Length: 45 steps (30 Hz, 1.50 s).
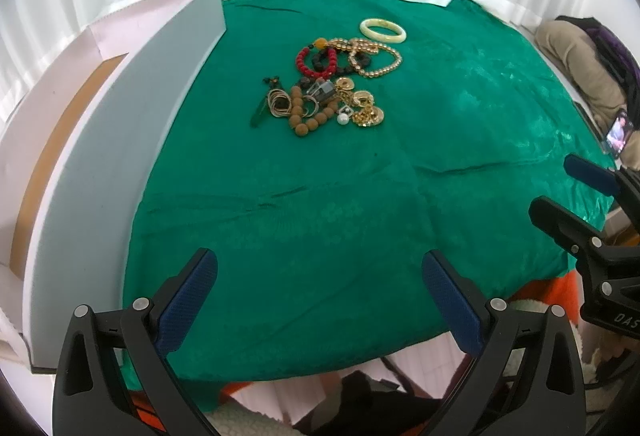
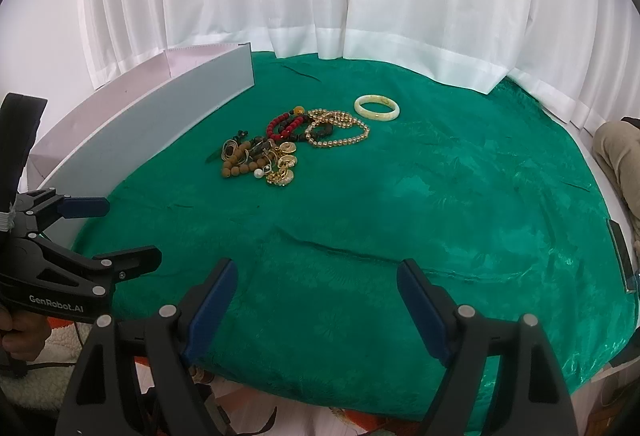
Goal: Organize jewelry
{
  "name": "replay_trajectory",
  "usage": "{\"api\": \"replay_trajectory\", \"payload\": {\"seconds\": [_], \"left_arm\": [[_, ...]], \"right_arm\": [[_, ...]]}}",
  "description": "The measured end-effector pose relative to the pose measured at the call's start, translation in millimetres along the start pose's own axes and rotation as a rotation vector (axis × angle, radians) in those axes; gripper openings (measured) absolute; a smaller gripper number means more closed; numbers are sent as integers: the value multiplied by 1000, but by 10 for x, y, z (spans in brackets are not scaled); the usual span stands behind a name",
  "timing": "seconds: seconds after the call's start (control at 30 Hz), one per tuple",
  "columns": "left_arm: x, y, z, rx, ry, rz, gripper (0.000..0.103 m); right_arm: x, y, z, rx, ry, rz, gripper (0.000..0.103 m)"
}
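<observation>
While both sets of tongs hang over the near edge of the green cloth point(image 1: 320, 220), their views differ. From the left tongs point(image 1: 320, 300) a brown strip point(image 1: 60, 139) shows behind the grey board point(image 1: 132, 139), and a lit phone screen point(image 1: 619, 131) sits far right. From the right tongs point(image 2: 316, 300) a hand point(image 2: 20, 332) shows gripping the left tongs' handle.

Both tongs gape wide, with nothing between the blue pads point(image 2: 212, 312).

Well ahead of both, the jewelry pile point(image 1: 332, 83) lies on the cloth, its long axis running away from the tongs and slightly rightward. A pale bangle point(image 1: 383, 29) lies flat at the far end, just beyond the gold bead necklace point(image 1: 376, 59); a brown bead bracelet point(image 1: 308, 115) lies nearest.
</observation>
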<state>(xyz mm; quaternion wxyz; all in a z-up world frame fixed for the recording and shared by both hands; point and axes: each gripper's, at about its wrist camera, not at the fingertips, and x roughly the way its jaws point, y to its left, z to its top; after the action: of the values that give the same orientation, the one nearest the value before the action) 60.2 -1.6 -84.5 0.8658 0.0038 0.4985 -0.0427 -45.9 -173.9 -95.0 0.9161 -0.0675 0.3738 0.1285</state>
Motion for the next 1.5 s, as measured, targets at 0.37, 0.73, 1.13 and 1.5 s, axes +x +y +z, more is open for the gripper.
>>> {"api": "replay_trajectory", "payload": {"seconds": [0.37, 0.73, 1.13, 1.5], "left_arm": [[22, -12, 4, -1, 8, 3, 102], [52, -29, -3, 0, 16, 7, 102], [88, 64, 88, -21, 5, 17, 102], [327, 242, 635, -24, -13, -27, 102]], "right_arm": [[20, -20, -11, 9, 4, 2, 84], [36, -49, -21, 19, 7, 7, 84], [63, -226, -45, 73, 13, 4, 84], [109, -336, -89, 111, 32, 23, 84]]}}
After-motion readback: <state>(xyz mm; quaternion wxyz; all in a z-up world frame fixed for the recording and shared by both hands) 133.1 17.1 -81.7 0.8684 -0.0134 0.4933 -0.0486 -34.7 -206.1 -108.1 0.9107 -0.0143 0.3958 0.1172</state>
